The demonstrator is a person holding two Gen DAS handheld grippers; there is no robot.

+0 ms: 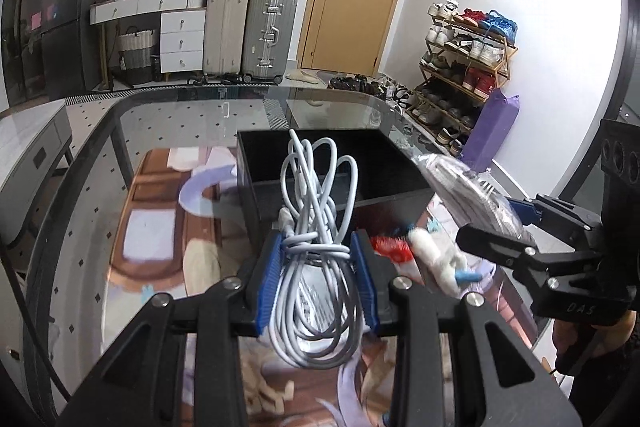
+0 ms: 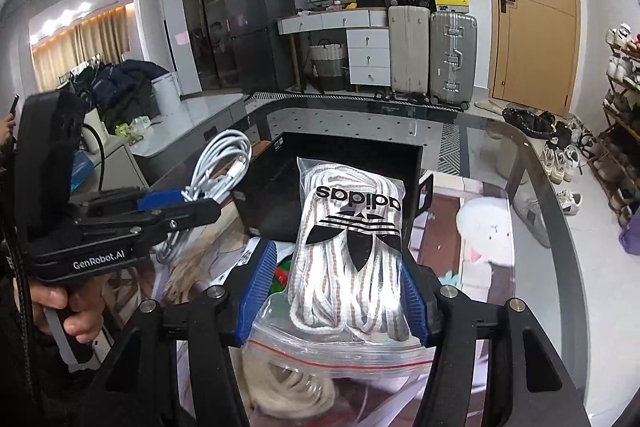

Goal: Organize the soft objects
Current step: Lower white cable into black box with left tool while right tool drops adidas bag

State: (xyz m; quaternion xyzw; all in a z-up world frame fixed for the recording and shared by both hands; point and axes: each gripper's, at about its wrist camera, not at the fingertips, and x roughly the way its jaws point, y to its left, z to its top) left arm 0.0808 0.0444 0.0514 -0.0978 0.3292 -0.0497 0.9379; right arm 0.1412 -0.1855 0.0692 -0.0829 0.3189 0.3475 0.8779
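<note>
My left gripper (image 1: 318, 247) is shut on a coiled white cable (image 1: 316, 195), whose loops stick up in front of the black open box (image 1: 384, 155); the same cable (image 2: 218, 163) and left gripper (image 2: 188, 205) show at the left of the right wrist view. My right gripper (image 2: 340, 267) is shut on a clear bag of white laces (image 2: 350, 235) with a black logo, held just before the black box (image 2: 320, 155). In the left wrist view that bag (image 1: 468, 183) hangs blurred from the right gripper (image 1: 516, 223). Both are held above the table.
A glass table (image 2: 500, 143) carries a printed mat (image 1: 168, 211). Red and white soft items (image 1: 420, 251) lie on it beside the box, and another zip bag with pale cord (image 2: 288, 383) lies under my right gripper. A person's hand (image 2: 68, 311) grips the left handle. Suitcases, drawers and a shoe rack stand behind.
</note>
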